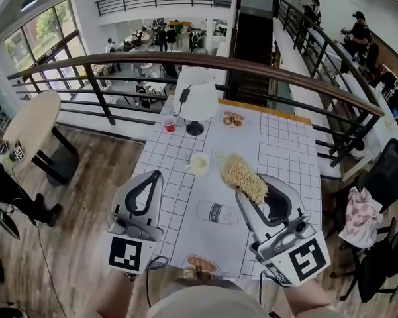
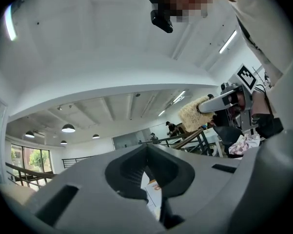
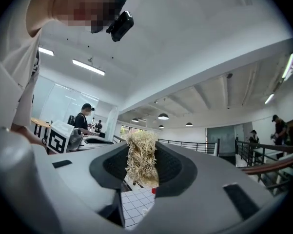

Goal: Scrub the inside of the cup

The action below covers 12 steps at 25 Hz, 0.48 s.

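Standing upright on the white gridded tablecloth point(image 1: 278, 144), cup point(image 1: 199, 164): small, cream-white, mouth open upward, what looks like a handle on its left side. It sits ahead of both grippers, roughly between them, touched by neither. Right gripper point(image 1: 249, 195) clamped on a straw-coloured fibrous scrubber point(image 1: 243, 175); the tangled bundle sticks out past the jaw tips, just right of the cup. Left gripper point(image 1: 153, 177) jaws pressed together, nothing between them, by the table's left edge. Red cup point(image 1: 169, 124) farther back.
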Available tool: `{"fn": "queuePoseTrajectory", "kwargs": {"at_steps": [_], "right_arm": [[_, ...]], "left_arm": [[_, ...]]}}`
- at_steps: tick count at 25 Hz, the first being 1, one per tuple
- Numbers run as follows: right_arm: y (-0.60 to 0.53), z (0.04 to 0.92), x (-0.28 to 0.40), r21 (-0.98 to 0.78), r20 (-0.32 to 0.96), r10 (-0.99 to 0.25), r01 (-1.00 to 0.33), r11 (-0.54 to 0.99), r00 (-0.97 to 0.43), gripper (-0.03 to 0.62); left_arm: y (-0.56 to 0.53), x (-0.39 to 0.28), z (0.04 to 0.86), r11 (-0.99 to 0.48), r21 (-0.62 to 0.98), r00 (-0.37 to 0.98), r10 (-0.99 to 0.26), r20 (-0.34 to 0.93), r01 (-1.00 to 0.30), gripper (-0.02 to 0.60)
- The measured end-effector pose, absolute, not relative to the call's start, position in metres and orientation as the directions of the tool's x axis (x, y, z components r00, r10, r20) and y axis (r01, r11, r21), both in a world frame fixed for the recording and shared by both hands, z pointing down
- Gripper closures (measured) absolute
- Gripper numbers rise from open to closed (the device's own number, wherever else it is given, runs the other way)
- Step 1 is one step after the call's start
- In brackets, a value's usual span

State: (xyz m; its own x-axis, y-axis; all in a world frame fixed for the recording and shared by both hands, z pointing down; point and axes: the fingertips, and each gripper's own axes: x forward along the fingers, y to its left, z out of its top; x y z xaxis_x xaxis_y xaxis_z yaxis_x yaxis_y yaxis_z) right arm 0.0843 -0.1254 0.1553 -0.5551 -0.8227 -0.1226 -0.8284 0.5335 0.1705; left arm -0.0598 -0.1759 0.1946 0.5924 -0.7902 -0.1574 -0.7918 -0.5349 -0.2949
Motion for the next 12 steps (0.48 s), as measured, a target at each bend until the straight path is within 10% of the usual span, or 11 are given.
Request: {"fn": "queuePoseTrajectory", "kwargs": {"at_steps": [12], "right_arm": [[-0.093, 0.202, 0.107, 0.195, -0.072, -0.899, -0.89, 0.413, -0.433, 0.468]], "left_arm": [[-0.14, -0.058, 0.235, -0.56, -0.241, 0.589, -0.805, -0.066, -0.793, 0.568]]}}
